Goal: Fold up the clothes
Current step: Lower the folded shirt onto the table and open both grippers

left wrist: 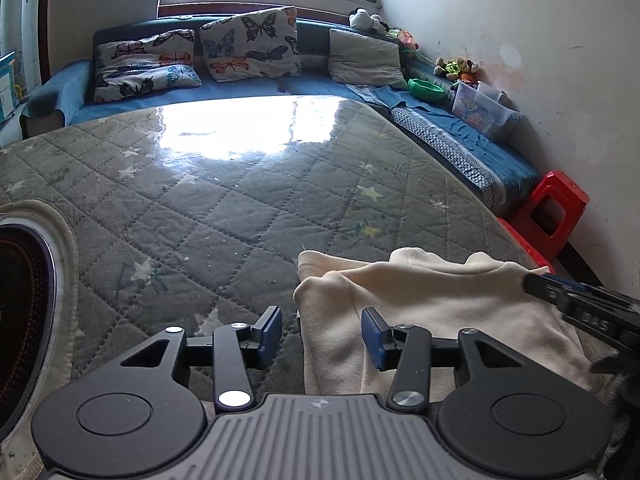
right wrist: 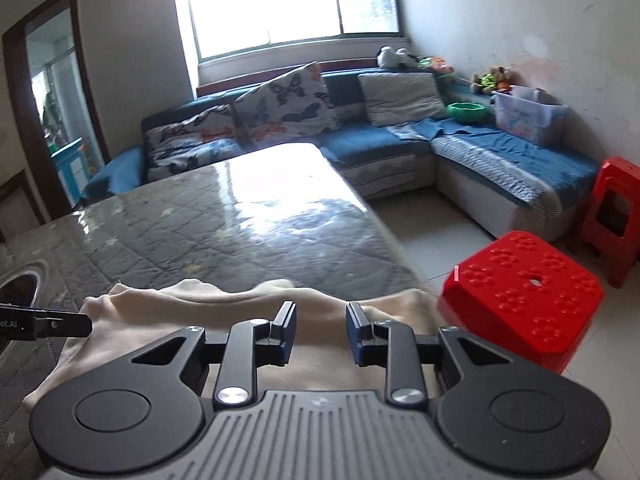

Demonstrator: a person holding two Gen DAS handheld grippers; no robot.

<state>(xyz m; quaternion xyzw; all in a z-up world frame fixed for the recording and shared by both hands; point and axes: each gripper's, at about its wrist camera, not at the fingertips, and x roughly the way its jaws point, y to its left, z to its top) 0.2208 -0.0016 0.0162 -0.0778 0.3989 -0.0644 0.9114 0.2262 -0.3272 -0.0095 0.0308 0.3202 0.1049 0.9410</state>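
While the cream garment lies bunched at the near right corner of the table, both grippers hover over it with nothing between their pads. The left gripper has its jaws released: the left pad hangs above bare quilted cover, the right pad above the garment's left edge, which runs from 12 o'clock down toward the camera. The right gripper also has its jaws spread apart, over the middle of the cloth, whose rumpled far hem lies just ahead of the fingertips. In the left wrist view the right gripper enters at 3 o'clock, its tip at the garment's far right corner; in the right wrist view the left gripper shows at 9 o'clock, by the left corner.

Ahead of the cloth, from 10 to 1 o'clock, the grey quilted, star-printed cover under a glossy film is open up to the far edge, where window glare lies. A round dark inset sits at 9 o'clock near the table's left edge. The table's right edge drops off just beside the garment; a red plastic stool stands on the pale floor close to that corner, a second red stool farther off by the wall. A blue corner sofa wraps the far side, bearing butterfly cushions, a grey cushion, a green bowl, a clear storage box and plush toys.
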